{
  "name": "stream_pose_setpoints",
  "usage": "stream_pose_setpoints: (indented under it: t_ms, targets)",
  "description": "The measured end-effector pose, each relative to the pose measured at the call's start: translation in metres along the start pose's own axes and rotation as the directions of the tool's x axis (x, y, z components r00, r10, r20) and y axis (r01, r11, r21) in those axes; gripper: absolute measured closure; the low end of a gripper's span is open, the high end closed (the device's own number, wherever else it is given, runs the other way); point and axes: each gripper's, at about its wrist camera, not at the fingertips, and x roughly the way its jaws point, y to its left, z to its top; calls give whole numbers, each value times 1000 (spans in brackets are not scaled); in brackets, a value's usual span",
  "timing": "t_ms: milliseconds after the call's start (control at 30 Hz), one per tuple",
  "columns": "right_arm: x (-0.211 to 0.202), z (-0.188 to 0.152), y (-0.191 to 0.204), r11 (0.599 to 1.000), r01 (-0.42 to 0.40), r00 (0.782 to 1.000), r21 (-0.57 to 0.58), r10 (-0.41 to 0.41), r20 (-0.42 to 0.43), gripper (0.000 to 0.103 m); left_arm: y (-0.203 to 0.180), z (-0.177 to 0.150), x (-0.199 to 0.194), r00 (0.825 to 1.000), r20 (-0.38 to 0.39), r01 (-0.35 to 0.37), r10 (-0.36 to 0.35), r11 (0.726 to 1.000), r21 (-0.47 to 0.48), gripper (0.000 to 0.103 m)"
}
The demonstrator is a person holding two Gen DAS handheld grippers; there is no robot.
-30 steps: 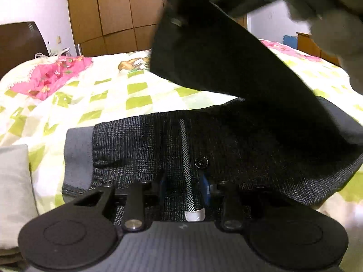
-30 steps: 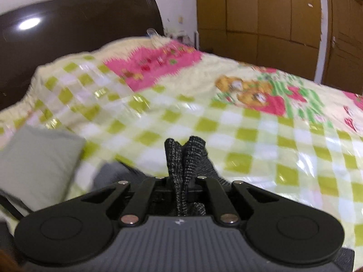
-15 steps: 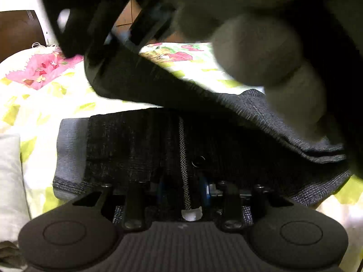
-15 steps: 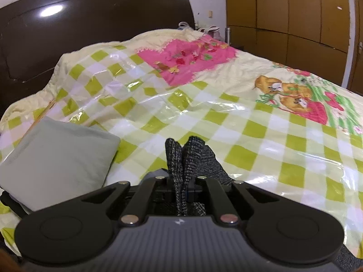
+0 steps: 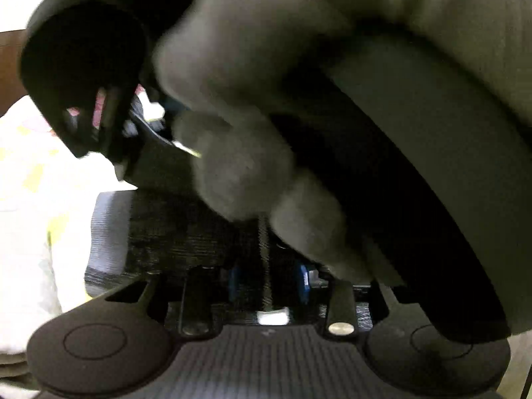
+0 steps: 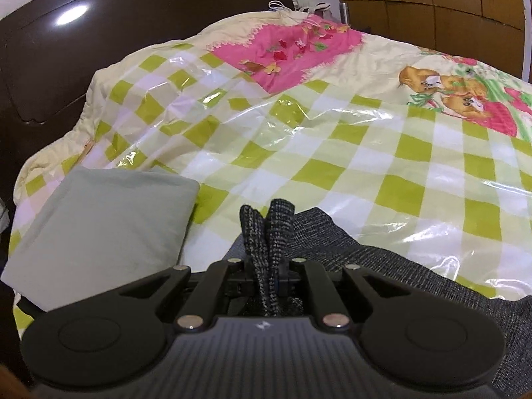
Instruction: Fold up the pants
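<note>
My right claw [image 6: 267, 276] pinches the pants [image 6: 382, 266] hem over the bed [image 6: 332, 139]; left claw [image 5: 267, 282] clamps the waistband.

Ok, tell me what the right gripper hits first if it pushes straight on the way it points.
Probably the checked bedcover just past the pants fold pinched in the right gripper. The grey pillow lies off to the left, out of line. Depth is hard to judge.

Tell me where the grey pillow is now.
In the right wrist view, the grey pillow lies at lower left on the checked bedspread, left of the pants.
</note>
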Motion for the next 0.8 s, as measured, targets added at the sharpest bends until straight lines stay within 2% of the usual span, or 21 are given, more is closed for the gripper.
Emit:
stream_pose_setpoints:
  t_ms: [133,200,300,400,533,600,700,800]
  targets:
    - [-7,8,2,1000,2,999,3,-3,42,96,-6,1,7,1000,-22,0,0,1000,27,57]
    - [-1,11,3,1000,-19,1000,6,19,8,95,-4,1,7,1000,-21,6,-6,1000,17,57]
    - [15,8,2,998,-64,995,21,65,-72,84,1,2,7,1000,-16,-2,2,1000,2,52]
    - [4,5,5,996,-89,995,10,89,-46,75,7,3,-2,999,6,-37,37,999,-23,50]
    - [-31,9,4,983,-184,982,-9,185,29,60,18,-1,-29,996,39,-82,86,993,-82,49]
    - [-51,11,1,979,-205,976,-19,206,67,59,23,-6,-43,993,30,-109,113,988,-112,49]
    - [-79,8,-16,988,-152,982,-18,153,112,59,22,-10,-59,985,24,-167,171,978,-122,49]
    - [-107,-5,-51,1000,-22,992,0,22,127,59,22,3,-62,981,69,-172,179,980,-96,49]
